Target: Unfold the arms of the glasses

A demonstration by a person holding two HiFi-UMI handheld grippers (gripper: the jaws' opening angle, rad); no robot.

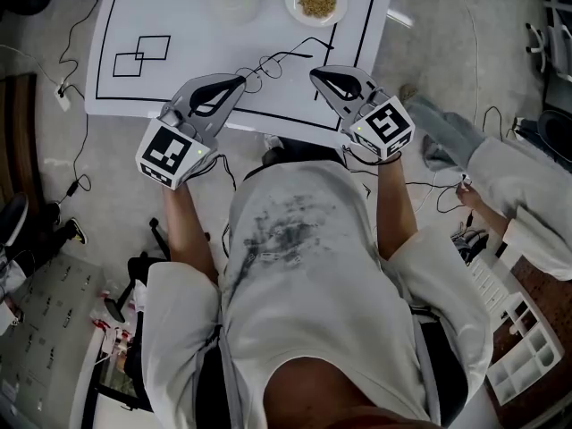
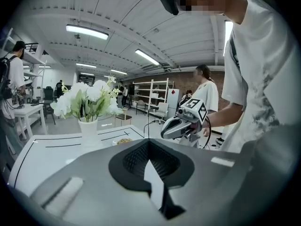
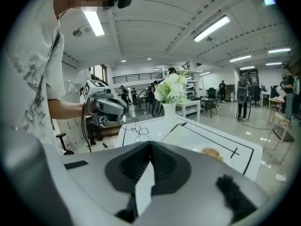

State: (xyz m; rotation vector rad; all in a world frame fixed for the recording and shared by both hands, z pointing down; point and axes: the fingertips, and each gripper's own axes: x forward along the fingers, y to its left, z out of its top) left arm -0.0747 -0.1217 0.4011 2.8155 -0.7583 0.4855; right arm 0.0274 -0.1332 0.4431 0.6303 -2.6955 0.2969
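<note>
Over the near edge of the table (image 1: 179,7), both our grippers are pinched tight: left gripper (image 1: 241,80) on the glasses (image 1: 268,64) near the lenses, right gripper (image 1: 313,71) on a thin arm, looks like. We hold left steady, swing right outward slowly.

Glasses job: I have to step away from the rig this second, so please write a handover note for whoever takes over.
Grippers: the left gripper has its jaws together, apparently pinching one end of the glasses. The right gripper is shut at the other end of the thin wire frame.
Things: the glasses span the two tips, seemingly lifted, by the near edge of the white table.
Done: glasses gripped.
Left: the wire is too fine to tell whether either arm is open. Check, then swing the arms out.
</note>
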